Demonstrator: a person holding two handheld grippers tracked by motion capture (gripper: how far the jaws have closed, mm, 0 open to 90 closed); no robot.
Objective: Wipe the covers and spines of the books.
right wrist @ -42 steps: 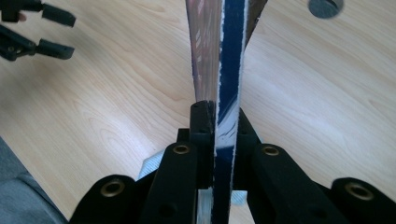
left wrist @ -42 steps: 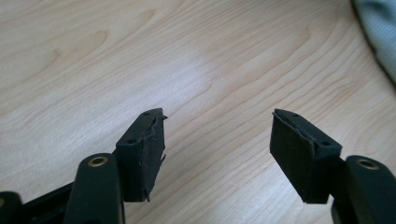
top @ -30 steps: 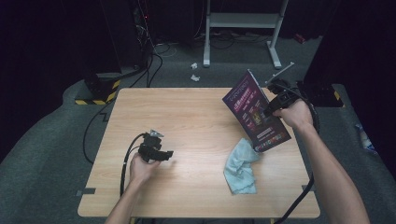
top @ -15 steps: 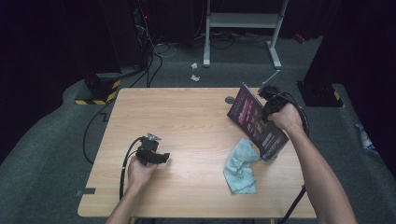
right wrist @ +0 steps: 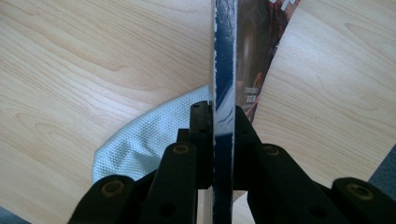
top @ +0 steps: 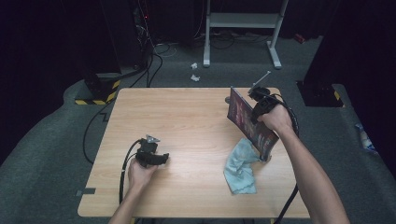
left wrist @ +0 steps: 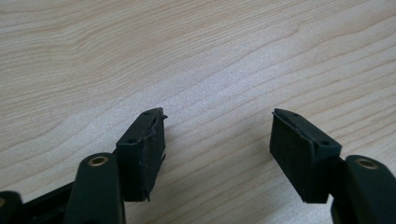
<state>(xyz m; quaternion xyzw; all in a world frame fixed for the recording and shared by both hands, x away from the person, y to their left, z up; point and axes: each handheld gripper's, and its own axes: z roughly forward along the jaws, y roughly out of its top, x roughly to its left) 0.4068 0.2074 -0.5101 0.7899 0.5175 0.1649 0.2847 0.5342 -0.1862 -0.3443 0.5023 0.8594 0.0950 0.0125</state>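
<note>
Right claw point(right wrist: 223, 122) clamping book point(top: 249, 122) edge-on, right of frame, above blue cloth point(top: 240, 165). Left claw point(left wrist: 217, 140) gaping wide, resting empty on worktop point(top: 187, 116) lower left.

**Colours on your table**

Your booklet point(top: 247, 120) shows a dark purple cover with reddish print and a dark blue spine edge. Your cloth point(top: 240, 167) near the right front edge is pale blue-grey with a fine woven dimple texture. Your table point(top: 187, 112) is light wood grain. Both grippers' pads point(left wrist: 145, 149) are matte black.
</note>
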